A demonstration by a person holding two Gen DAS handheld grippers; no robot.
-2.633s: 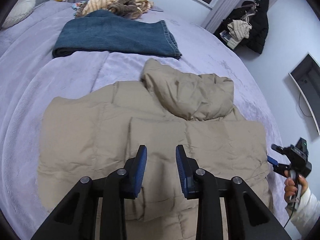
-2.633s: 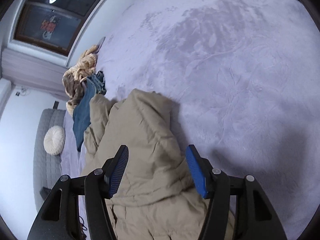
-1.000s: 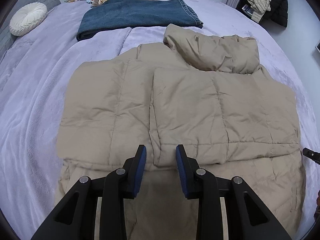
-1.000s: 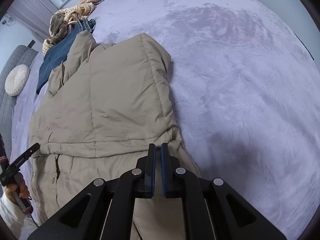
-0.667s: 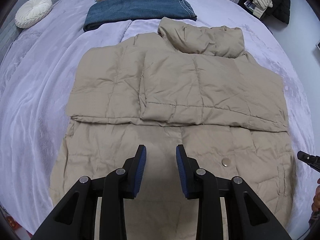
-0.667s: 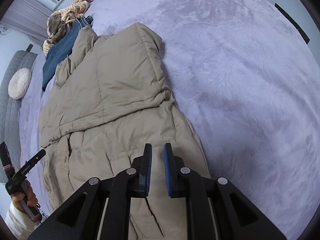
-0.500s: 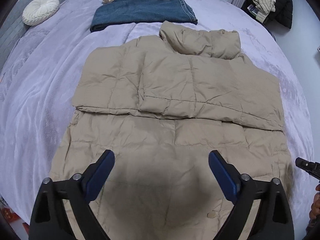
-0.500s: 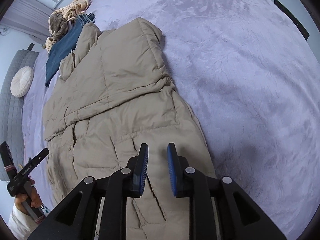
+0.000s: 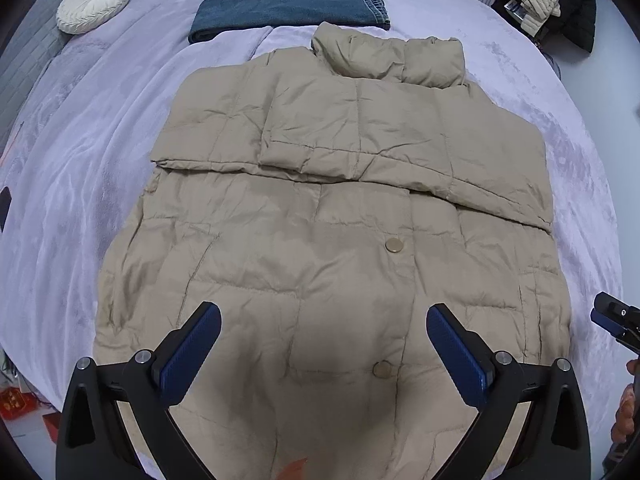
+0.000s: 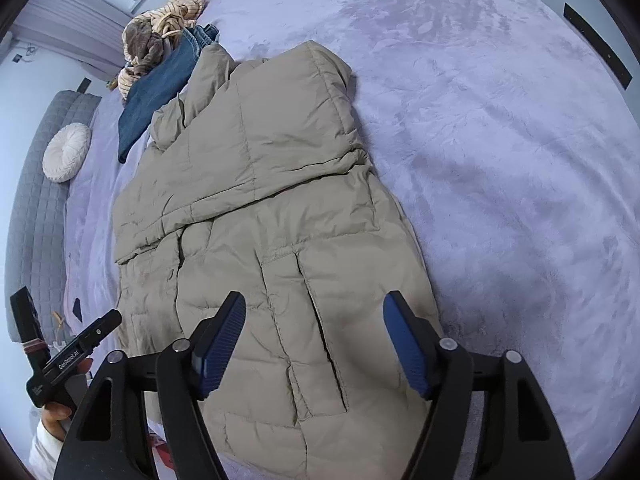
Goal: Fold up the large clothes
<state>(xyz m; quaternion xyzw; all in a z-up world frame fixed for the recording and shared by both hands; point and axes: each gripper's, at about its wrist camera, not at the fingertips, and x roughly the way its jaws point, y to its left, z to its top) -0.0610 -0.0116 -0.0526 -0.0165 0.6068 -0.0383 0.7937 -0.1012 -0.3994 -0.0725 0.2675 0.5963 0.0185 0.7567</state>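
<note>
Oddly, the beige jacket's point(image 9: 320, 208) near hem runs out of view beneath both claws. Left gripper point(image 9: 323, 344) and right gripper point(image 10: 314, 342), tilted steeply down above it, have just spread wide, pinching nothing.

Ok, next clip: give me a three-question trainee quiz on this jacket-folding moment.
1. True or false: both sleeves of the beige puffer jacket are folded across its chest.
2. Which garment lies beyond the jacket's collar? A) folded jeans B) a red towel C) a white shirt
3. Fill in: the left gripper and right gripper have just been opening; the jacket lies below them and both now hold ____.

Key
1. True: both cross the chest.
2. A: the folded jeans lie on the lilac bedspread.
3. Nothing: both sets of jaws are open above the fabric.
</note>
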